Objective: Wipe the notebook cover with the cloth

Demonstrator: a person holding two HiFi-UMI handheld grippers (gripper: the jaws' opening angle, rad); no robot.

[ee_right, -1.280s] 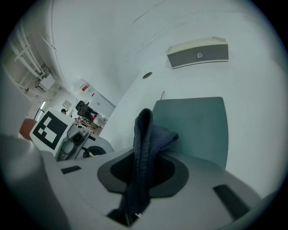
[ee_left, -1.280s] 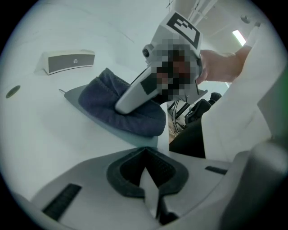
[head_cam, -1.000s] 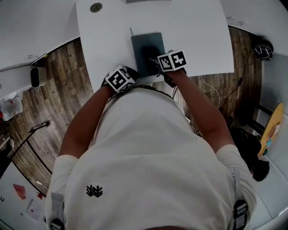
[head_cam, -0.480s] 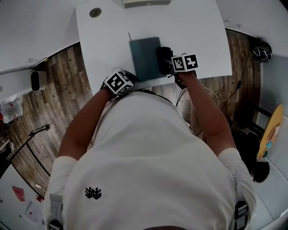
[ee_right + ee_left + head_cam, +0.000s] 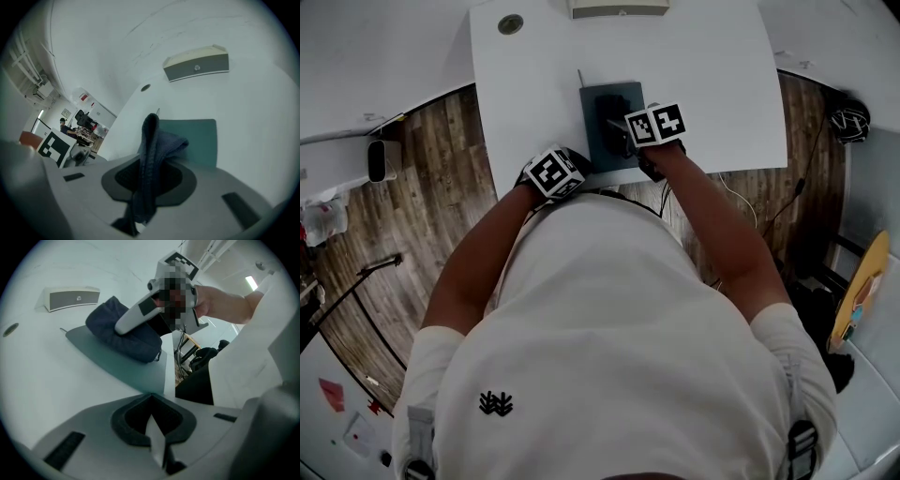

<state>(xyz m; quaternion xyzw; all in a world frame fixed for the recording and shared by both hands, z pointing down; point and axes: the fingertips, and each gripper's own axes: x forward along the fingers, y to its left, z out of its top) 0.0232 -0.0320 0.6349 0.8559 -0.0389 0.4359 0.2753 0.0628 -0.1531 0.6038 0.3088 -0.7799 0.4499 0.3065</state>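
Observation:
A dark teal notebook (image 5: 598, 141) lies on the white table (image 5: 712, 84) near its front edge. A dark blue cloth (image 5: 612, 114) rests bunched on the cover, and my right gripper (image 5: 623, 131) is shut on it from the right. In the right gripper view the cloth (image 5: 161, 140) hangs out of the jaws over the notebook (image 5: 199, 136). My left gripper (image 5: 572, 164) sits at the notebook's near left corner. In the left gripper view its jaws (image 5: 152, 413) are shut with a thin pale edge between them, seemingly the notebook's corner (image 5: 117, 364); the cloth (image 5: 140, 345) lies beyond.
A flat grey and cream box (image 5: 617, 7) stands at the table's far edge. A round grommet (image 5: 510, 23) sits at the far left corner. Wooden floor with cables (image 5: 741, 187) lies on both sides, and the person's body covers the near table edge.
The right gripper with the cloth slid to the notebook's right edge, then back left onto the middle of the cover. The left gripper stayed at the near corner.

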